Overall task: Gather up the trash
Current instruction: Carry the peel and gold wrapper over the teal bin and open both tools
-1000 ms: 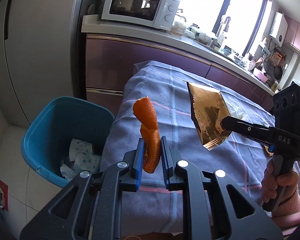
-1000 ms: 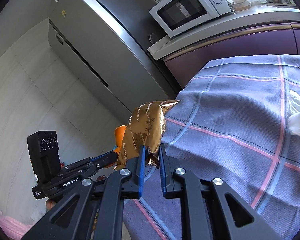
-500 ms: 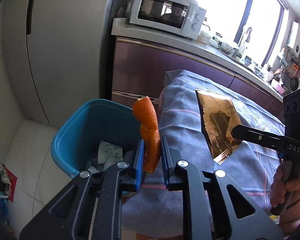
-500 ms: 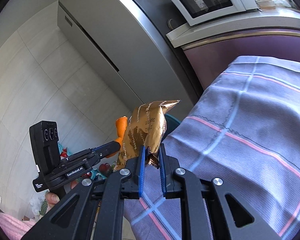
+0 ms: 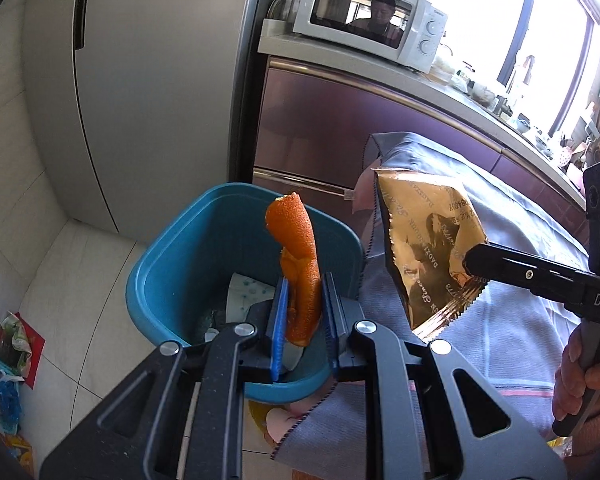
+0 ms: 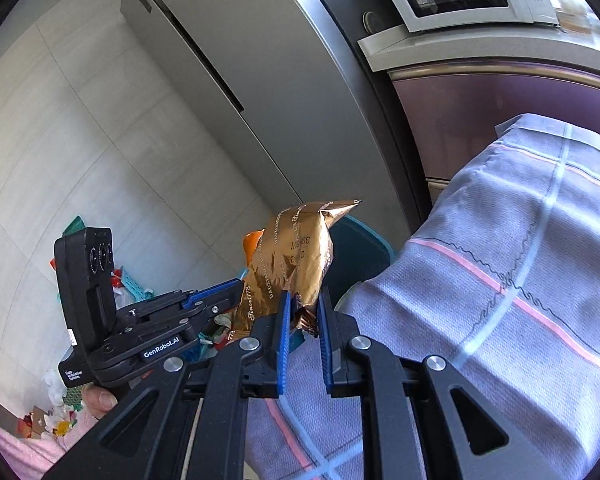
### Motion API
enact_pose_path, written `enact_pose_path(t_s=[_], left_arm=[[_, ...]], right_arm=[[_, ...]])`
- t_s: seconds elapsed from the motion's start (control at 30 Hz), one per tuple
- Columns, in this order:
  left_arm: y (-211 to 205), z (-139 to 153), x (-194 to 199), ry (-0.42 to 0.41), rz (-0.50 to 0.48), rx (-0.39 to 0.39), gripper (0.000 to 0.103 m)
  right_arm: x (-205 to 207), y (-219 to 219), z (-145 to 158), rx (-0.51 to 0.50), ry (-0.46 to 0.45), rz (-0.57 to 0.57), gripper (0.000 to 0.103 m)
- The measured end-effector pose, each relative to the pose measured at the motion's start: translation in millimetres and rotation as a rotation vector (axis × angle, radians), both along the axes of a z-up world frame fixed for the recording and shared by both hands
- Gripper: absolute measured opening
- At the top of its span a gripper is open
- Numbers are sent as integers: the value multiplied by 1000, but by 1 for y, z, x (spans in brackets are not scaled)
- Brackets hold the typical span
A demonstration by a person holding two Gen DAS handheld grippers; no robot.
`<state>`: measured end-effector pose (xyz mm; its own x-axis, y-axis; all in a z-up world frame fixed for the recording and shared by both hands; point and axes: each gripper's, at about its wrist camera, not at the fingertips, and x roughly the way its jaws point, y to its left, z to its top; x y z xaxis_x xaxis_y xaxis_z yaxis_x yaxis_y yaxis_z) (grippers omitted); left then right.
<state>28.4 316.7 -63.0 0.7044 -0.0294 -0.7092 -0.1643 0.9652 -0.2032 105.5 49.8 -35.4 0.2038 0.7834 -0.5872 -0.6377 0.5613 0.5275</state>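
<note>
My left gripper (image 5: 303, 300) is shut on an orange peel (image 5: 298, 264) and holds it upright over the blue bin (image 5: 172, 264), which has crumpled paper inside. My right gripper (image 6: 302, 308) is shut on a gold snack bag (image 6: 296, 264) at the table's edge, just right of the bin. In the left wrist view the bag (image 5: 428, 248) hangs from the right gripper (image 5: 476, 260) next to the bin's right rim. In the right wrist view the bin (image 6: 360, 248) shows behind the bag, and the left gripper (image 6: 228, 292) is to the left.
The table with a lilac checked cloth (image 5: 512, 320) lies to the right. A grey fridge (image 5: 148, 80) stands behind the bin, beside a purple cabinet (image 5: 340, 128) with a white microwave (image 5: 364, 32) on top. Bags and clutter (image 5: 0, 360) lie on the tiled floor at left.
Both grippers have moved left off the table toward the bin. The peel now hangs over the bin's opening, and the gold bag has come to the table's edge beside the bin.
</note>
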Motion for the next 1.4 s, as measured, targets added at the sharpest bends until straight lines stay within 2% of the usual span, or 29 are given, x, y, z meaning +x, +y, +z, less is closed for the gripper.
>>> enact_pose_path(t_s=[0.53,0.77,0.83,0.87,1.07,1.23,1.4], left_arm=[[20,-37,27,81,52,-10,16],[28,-44,37,81,88,-17,16],[30,-44,39,79,96,-24,16],[30,-44,39,77,98,-25,16],[24,-40,31,54,88,-19,17],[11,-28,23,15,57,-21,25],[-19,-9,14,-49,-24,-18,33]], right_arm=[[16,54,-25,-147,21,25,12],[17,74,-32,-180,23,31,16],[19,76,-34,-179,36,32,20],[19,76,-34,-178,36,31,25],[18,64,-31,-154,36,13,25],[8,43,-21,-122,4,13,25],[-6,3,-3,-83,-48,-10,27]])
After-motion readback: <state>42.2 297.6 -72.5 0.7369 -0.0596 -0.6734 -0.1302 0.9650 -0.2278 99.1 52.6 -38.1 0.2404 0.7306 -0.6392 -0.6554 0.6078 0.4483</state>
